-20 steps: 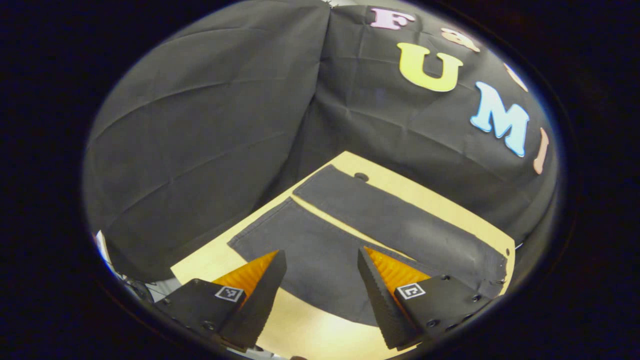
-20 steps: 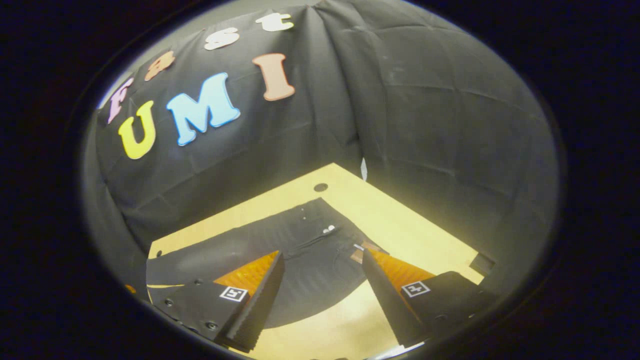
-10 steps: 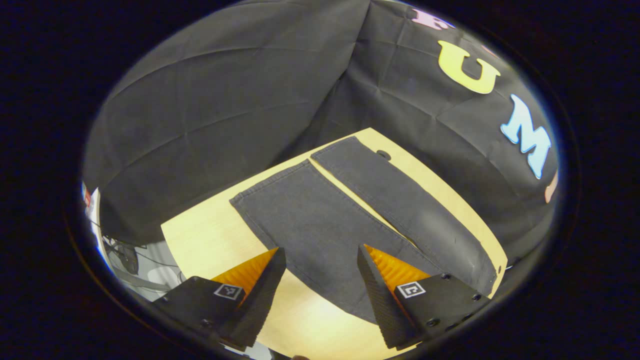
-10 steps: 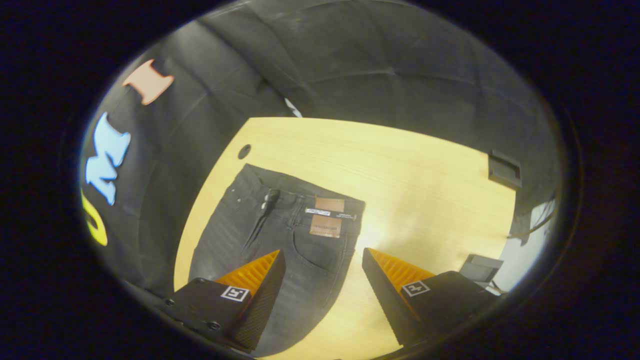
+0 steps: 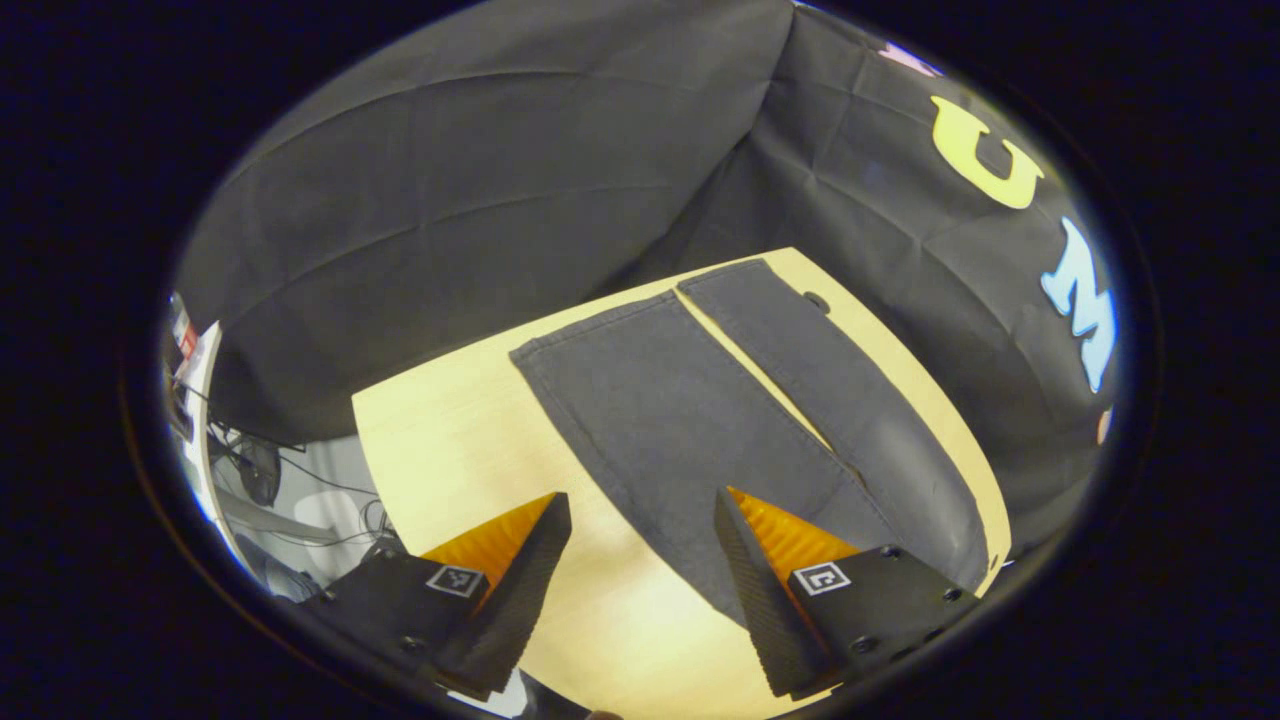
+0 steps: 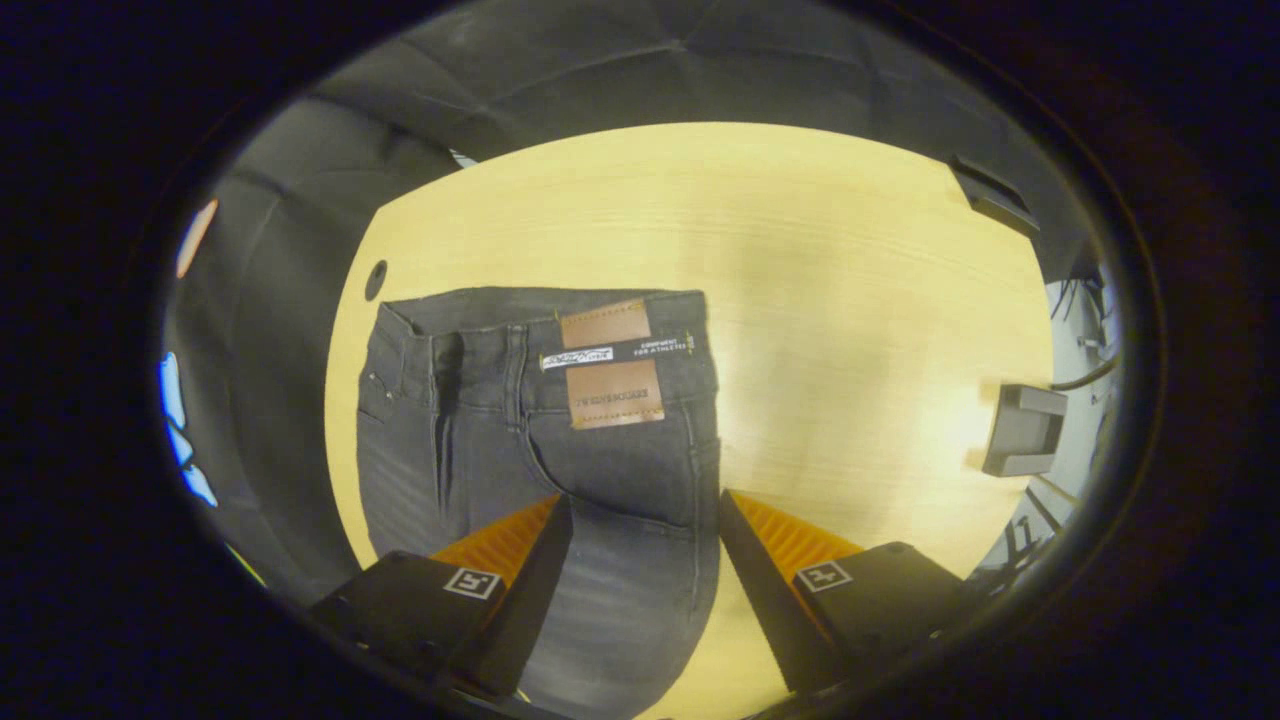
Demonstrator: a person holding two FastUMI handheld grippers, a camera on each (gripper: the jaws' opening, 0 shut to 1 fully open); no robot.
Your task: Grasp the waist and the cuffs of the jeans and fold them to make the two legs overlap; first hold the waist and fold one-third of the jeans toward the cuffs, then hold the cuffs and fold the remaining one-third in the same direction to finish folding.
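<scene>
Two pairs of tongs, left tongs (image 5: pixel 635 570) and right tongs (image 6: pixel 640 570), hung released above the worktop (image 6: pixel 850 300), gripping nothing. The jeans (image 6: pixel 600 470) lay flat beneath them, legs apart: cuffs (image 5: pixel 600 325) ahead of the left tongs, waist (image 6: pixel 540 305) ahead of the right. Denim probably handled heavy, limp and non-slippery; pinching hem and waistband edges seemed advisable.
</scene>
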